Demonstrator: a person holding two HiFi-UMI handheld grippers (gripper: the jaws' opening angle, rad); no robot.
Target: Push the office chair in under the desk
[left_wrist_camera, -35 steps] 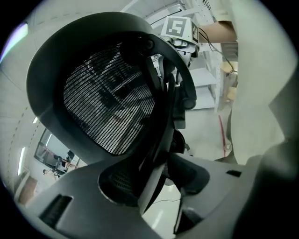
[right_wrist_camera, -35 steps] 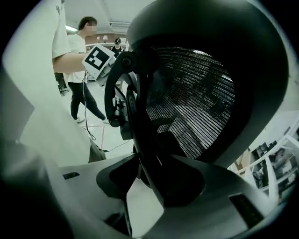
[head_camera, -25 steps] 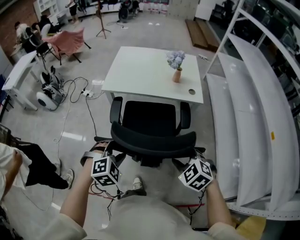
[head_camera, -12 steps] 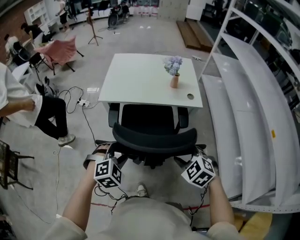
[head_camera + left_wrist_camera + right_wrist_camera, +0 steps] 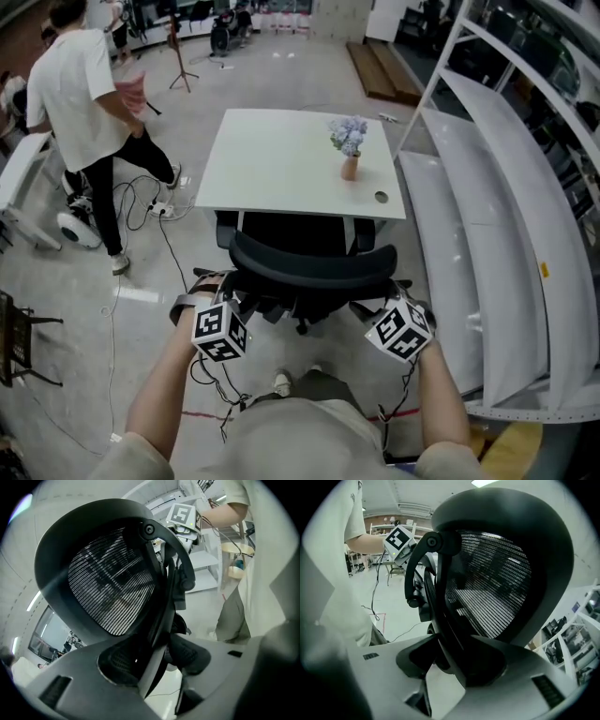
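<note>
**As both hand-held grippers clamp its backrest, the chair sits partly under the worktop**

Where the left hand-held gripper (image 5: 158, 670) reaches forward, its jaws are closed on the left edge of the backrest of a black mesh-backed office chair (image 5: 314, 267), with the dark frame pinched between them. The right hand-held gripper (image 5: 454, 667) is clamped in the same way on the backrest's right edge. In the head view both sit at lower centre, one at each end of the curved top rail, with the person's bare forearms behind them.

The chair's seat lies mostly beneath the near edge of a white rectangular worktop (image 5: 281, 159) at the middle of the frame. The backrest remains just outside that edge.

On the worktop's right part stands a small tan vase of pale blue flowers (image 5: 349, 150). A person in a white T-shirt and black trousers (image 5: 84, 103) stands at upper left, above loose black cables (image 5: 173, 239) on the grey floor. Long white shelves (image 5: 497, 216) fill the right side.
</note>
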